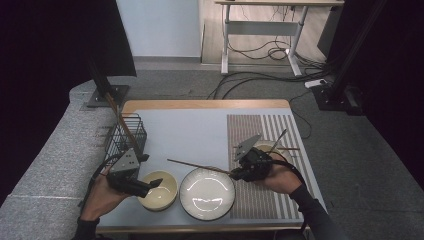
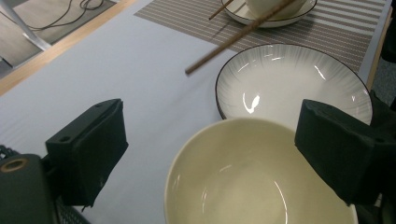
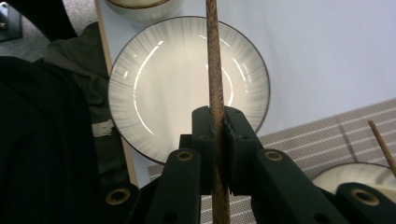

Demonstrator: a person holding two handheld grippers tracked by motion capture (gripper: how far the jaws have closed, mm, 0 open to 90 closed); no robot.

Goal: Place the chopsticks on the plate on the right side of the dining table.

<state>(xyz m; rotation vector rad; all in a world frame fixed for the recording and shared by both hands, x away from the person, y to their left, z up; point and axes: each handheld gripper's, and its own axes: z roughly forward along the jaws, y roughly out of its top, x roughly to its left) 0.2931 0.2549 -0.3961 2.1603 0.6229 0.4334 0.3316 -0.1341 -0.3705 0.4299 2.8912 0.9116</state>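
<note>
My left gripper stands open at the near left, its black jaws on either side of a cream bowl; the pads do not press on it. Beside the bowl lies a white ribbed plate with a dark rim. My right gripper is shut on a brown chopstick. The stick points left, level above the plate.
A black wire basket with chopsticks in it stands at the left edge. A striped mat covers the table's right part; on it, behind my right hand, a small bowl on a saucer carries another chopstick.
</note>
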